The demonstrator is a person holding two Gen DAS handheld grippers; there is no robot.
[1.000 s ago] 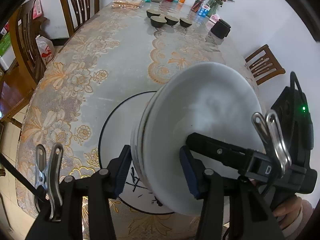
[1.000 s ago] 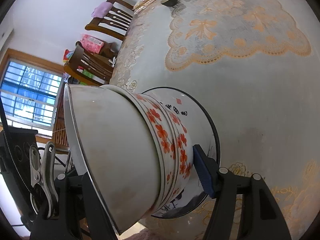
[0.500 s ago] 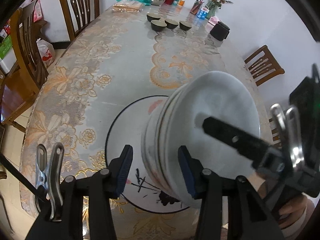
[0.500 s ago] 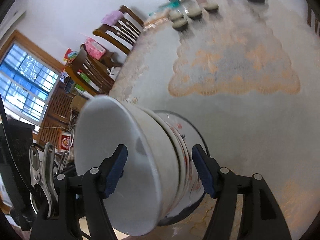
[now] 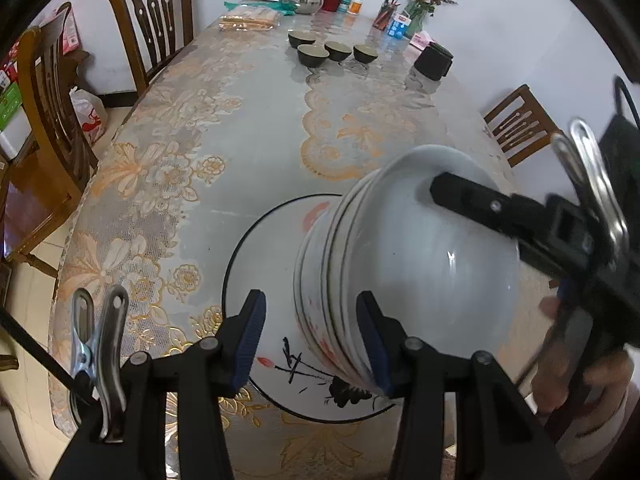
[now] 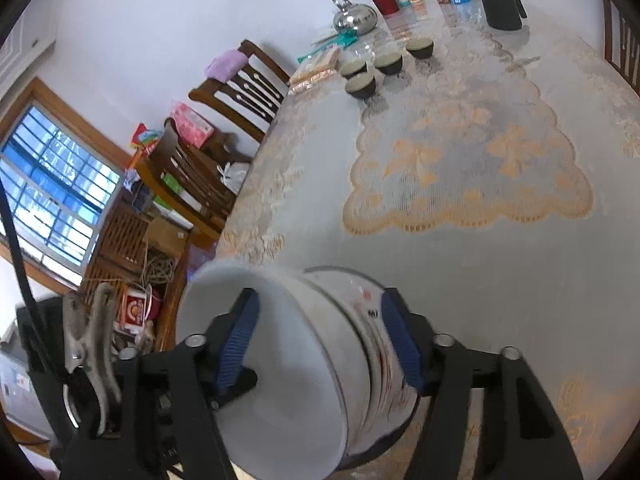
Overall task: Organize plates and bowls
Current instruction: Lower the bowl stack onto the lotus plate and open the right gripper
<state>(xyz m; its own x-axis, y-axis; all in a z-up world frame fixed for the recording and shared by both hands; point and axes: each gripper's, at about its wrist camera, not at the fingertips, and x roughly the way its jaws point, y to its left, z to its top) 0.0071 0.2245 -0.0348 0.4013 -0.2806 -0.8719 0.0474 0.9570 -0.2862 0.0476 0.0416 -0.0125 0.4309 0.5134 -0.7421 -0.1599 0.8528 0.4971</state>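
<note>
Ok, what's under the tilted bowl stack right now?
Under the bowl stack lies a large black-rimmed plate with ink-painted decoration, on the lace-covered table. The plate's right part is hidden by the bowls.

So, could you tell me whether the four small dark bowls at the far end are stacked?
No, the four dark bowls sit separately, side by side on the table.

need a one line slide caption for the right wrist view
Right tongs closing around a tilted stack of bowls above a black-rimmed plate on the lace-covered table.
</note>
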